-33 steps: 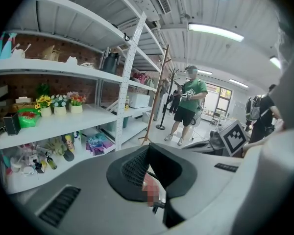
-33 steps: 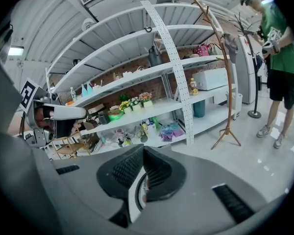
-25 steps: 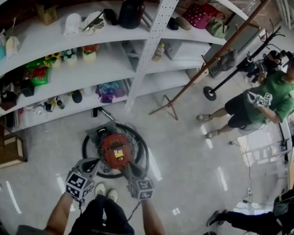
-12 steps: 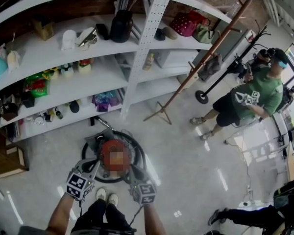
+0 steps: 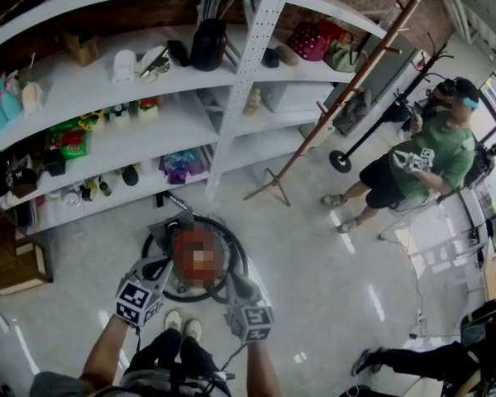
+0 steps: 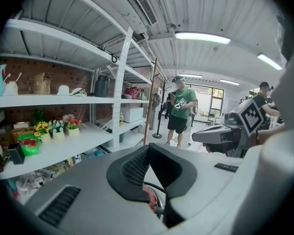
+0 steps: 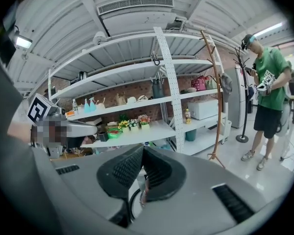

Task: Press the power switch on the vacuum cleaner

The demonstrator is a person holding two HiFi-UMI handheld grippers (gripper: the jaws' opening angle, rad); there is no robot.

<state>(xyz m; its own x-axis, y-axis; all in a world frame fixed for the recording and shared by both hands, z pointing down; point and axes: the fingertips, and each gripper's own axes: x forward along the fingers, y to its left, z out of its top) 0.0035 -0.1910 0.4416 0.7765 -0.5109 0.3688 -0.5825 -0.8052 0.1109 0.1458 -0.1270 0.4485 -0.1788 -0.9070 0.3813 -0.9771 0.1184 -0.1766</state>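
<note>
The vacuum (image 5: pixel 194 259) sits on the floor (image 5: pixel 314 255) just ahead of the person's shoes, its black hose coiled round the red body. The switch itself cannot be made out from above.

Both forearms reach down and forward, angled inward, so the two grippers flank the vacuum's near side. This looks like lining up for a press from above.

The left gripper (image 5: pixel 164 266) has its fingers together on nothing, with a sliver of red vacuum (image 6: pixel 149 197) showing below them. The right gripper (image 5: pixel 231 283) is the same, tips touching and empty. Closed fingers make a single blunt point, probably better suited to poking a switch.
</note>
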